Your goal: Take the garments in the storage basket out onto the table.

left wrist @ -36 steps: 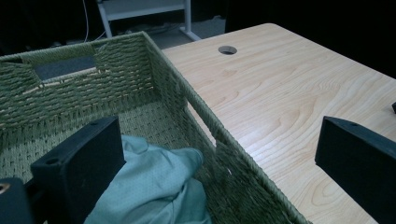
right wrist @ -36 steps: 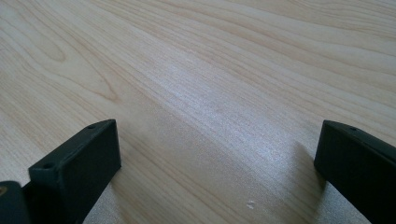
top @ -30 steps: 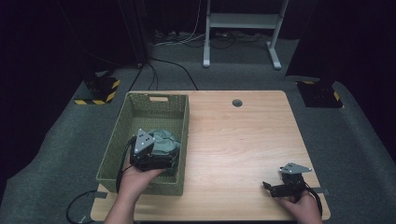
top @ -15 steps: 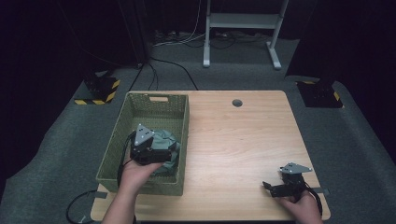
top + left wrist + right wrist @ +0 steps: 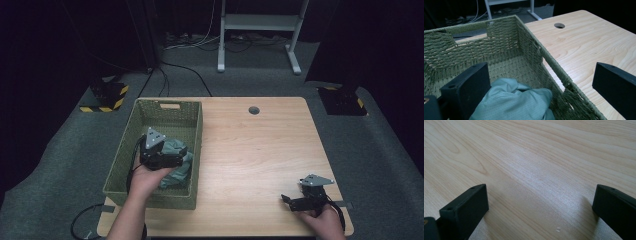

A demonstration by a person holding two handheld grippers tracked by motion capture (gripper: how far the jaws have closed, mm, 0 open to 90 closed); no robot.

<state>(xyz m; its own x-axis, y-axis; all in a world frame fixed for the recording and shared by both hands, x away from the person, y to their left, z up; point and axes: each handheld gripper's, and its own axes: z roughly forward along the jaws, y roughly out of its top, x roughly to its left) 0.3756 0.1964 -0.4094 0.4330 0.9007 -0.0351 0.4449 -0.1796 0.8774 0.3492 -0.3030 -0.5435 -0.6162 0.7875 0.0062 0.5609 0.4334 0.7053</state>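
Note:
A crumpled pale green cloth [image 5: 179, 169] lies in the near right part of a green woven basket [image 5: 150, 112] on the left of the wooden table [image 5: 260, 150]. My left gripper [image 5: 167, 152] hangs over the cloth inside the basket, held by a hand. In the left gripper view its jaws stand wide open, with the cloth [image 5: 516, 105] low between them and the basket's right wall [image 5: 549, 65] running under the gap. My right gripper [image 5: 289, 201] rests near the table's front right corner. It is open over bare wood [image 5: 539, 182].
A round cable hole [image 5: 254, 110] sits near the table's far edge. On the floor beyond are a white stand's legs [image 5: 260, 22], cables, and black blocks with yellow-black stripes [image 5: 107, 95] [image 5: 345, 100]. The basket's walls rise around the left gripper.
The left gripper has shifted a little farther from the person over the cloth in the basket. The right gripper has stayed where it was.

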